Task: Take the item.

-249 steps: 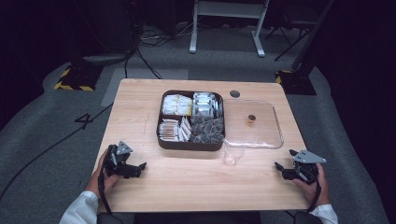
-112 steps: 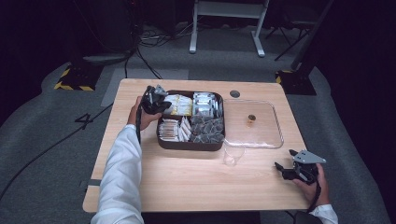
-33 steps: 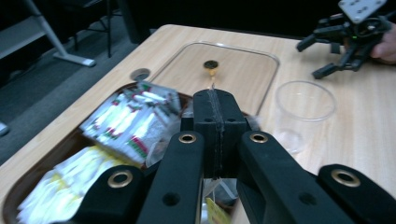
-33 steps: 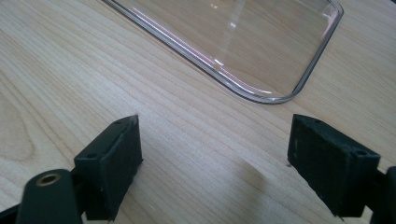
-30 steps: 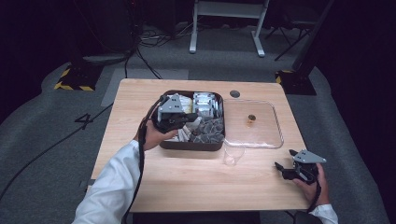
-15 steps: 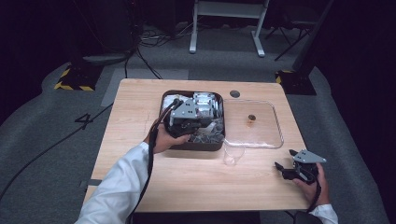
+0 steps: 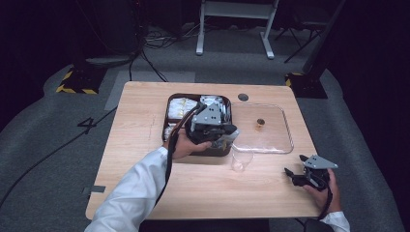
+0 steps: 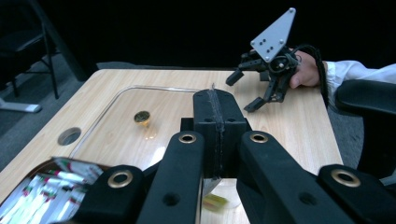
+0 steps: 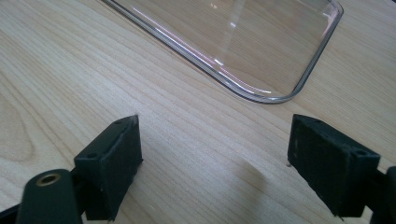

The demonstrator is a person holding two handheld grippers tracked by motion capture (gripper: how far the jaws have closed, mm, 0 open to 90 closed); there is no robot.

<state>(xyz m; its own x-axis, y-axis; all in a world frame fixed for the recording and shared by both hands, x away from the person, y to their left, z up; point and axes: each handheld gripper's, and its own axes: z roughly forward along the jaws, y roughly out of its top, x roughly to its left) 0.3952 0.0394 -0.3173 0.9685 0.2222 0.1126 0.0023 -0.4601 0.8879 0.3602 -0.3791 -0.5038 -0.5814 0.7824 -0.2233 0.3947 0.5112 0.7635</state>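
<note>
The left gripper (image 7: 227, 136) is hovering at the near right corner of the dark, compartmented tray of paper sachets (image 7: 175, 102), its jaws clenched on a thin sachet (image 8: 214, 193) whose edge is showing between the pads and whose pale, yellow-marked end is hanging below them in the left gripper view. The sachet is sitting just above the small clear plastic cup (image 7: 241, 159), which is standing on the light wooden table (image 7: 145, 159) just near of the tray. Just right of the tray, the clear, flat plastic lid with its small brown knob (image 7: 261, 126) is lying on the table. The right gripper (image 7: 296, 176) is resting at the near right of the table, jaws spread wide and holding nothing. Judging from this, the picking is done; lowering the sachet into the cup and letting go is remaining, and the lid is lying off the tray.
</note>
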